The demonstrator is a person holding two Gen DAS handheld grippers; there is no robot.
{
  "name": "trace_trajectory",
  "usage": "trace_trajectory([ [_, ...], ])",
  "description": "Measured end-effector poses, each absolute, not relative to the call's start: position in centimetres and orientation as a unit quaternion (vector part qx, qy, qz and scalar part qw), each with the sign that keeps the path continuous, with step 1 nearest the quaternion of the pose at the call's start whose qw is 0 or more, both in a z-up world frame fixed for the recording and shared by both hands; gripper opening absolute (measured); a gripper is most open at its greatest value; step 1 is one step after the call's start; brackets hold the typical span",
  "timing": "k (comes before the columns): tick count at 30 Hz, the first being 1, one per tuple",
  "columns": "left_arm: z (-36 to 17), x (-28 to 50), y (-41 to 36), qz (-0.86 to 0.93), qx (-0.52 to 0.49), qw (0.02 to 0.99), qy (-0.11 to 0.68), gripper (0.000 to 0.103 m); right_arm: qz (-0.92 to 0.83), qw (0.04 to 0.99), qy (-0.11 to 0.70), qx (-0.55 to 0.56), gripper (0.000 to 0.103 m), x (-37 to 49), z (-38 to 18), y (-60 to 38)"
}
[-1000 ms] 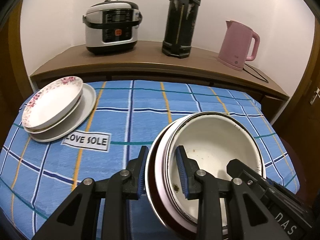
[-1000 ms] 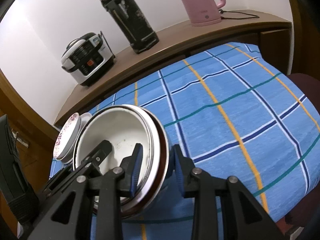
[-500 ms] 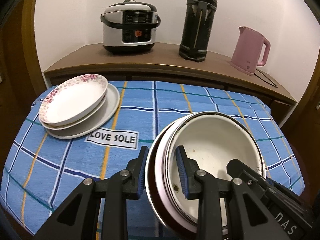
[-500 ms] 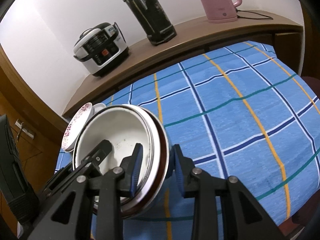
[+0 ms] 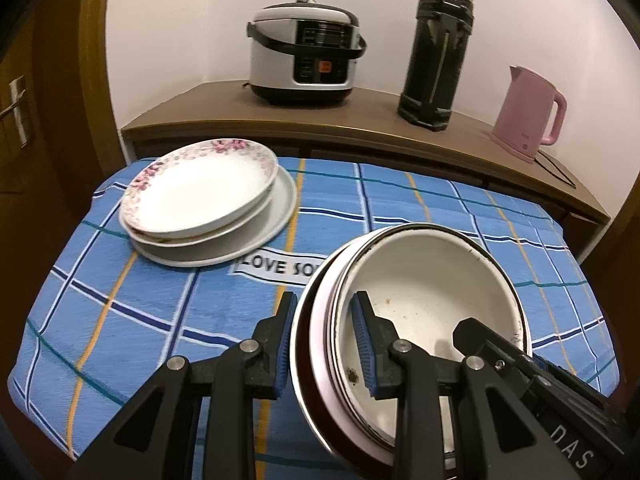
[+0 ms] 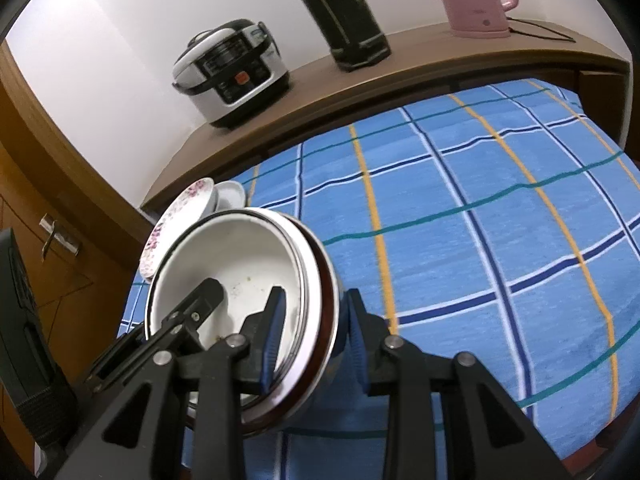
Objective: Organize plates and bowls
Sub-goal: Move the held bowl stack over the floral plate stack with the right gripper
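Note:
A stack of nested bowls [image 5: 424, 296], white enamel inside with a dark outer rim, is held above the blue checked tablecloth [image 5: 160, 304]. My left gripper [image 5: 326, 344] is shut on the stack's left rim. My right gripper [image 6: 314, 336] is shut on the stack [image 6: 240, 264] at its right rim. A stack of plates [image 5: 204, 200], topped by a pink-flowered one, lies at the table's far left; it also shows in the right wrist view [image 6: 176, 224] behind the bowls.
A wooden shelf [image 5: 360, 120] behind the table carries a rice cooker [image 5: 304, 64], a black thermos [image 5: 438, 52] and a pink kettle [image 5: 528, 114]. A "LOVE SOLE" label [image 5: 276, 266] lies on the cloth. Wooden cabinet doors [image 6: 48, 248] stand at the left.
Both grippers have carried the bowl stack leftward toward the plate stack, which now appears nearer and more central. The grip on the bowls is unchanged.

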State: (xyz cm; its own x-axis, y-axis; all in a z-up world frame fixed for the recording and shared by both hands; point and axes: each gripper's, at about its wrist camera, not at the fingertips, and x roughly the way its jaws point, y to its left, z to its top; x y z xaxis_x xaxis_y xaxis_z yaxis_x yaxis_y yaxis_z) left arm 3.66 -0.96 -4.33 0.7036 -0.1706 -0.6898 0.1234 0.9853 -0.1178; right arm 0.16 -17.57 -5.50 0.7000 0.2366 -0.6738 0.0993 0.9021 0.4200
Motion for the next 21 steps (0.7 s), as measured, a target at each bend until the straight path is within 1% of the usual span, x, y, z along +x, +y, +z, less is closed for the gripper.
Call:
trace_trajectory([
  [21,-4.4,3.3,4.1,-0.043,-0.047,0.924,0.377,0.031,0.074,0.890,0.398,0.208,0.031,1.1,-6.0,-12.7],
])
